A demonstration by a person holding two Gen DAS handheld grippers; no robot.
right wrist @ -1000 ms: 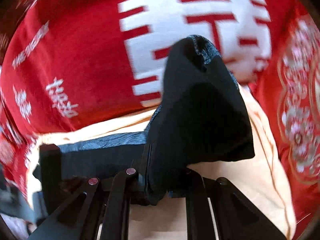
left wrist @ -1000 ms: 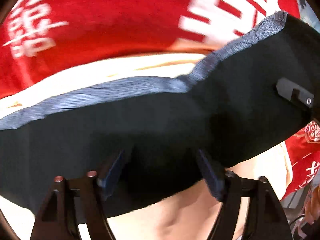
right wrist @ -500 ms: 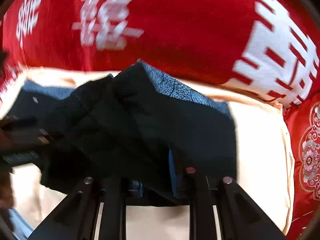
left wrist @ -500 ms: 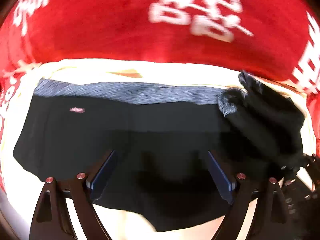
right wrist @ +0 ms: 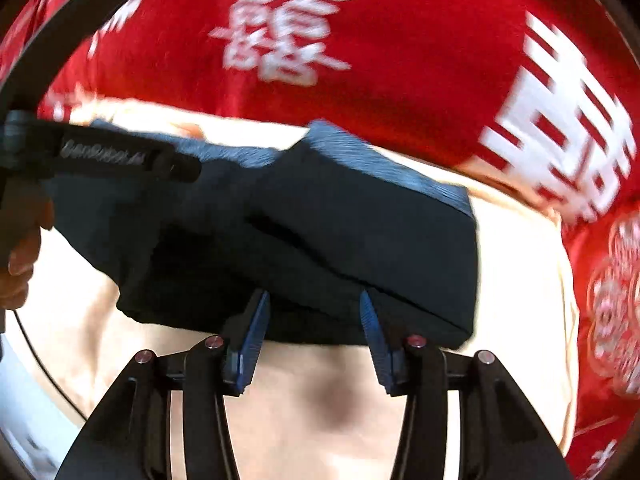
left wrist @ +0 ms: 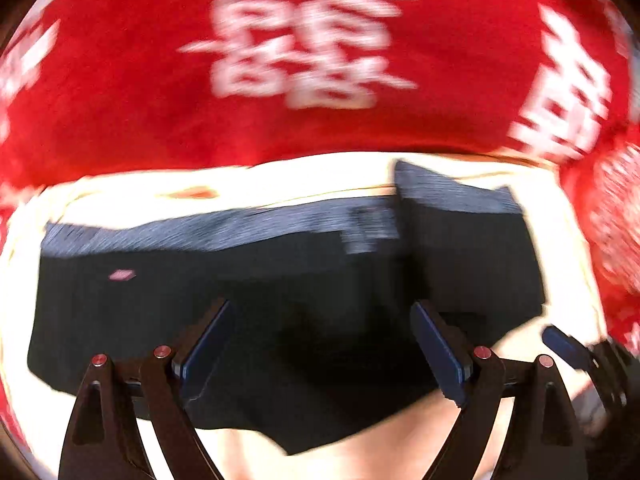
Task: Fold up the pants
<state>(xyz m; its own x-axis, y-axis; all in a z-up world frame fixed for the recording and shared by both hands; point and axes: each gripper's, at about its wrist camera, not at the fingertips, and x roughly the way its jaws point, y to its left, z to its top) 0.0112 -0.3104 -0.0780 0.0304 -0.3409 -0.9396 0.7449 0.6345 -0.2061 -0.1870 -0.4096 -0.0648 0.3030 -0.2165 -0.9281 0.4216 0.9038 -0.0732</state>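
Risk we see: the folded flap of the black pants [right wrist: 360, 232], lying along the far edge of the cream mat [right wrist: 516, 280], may spring back or get dragged, since the right gripper [right wrist: 314, 320] has just been opening with its blue pads astride the near hem. Both point steeply down; the left gripper [left wrist: 320, 340] is spread wide, empty, over the unfolded half.

The pants [right wrist: 360, 240] lie on the sheet [right wrist: 320, 412], which covers the near part of the bedspread [right wrist: 400, 60]. Relative to the pants, the bedspread stretches behind and to the right, and their right end is folded over onto the middle.
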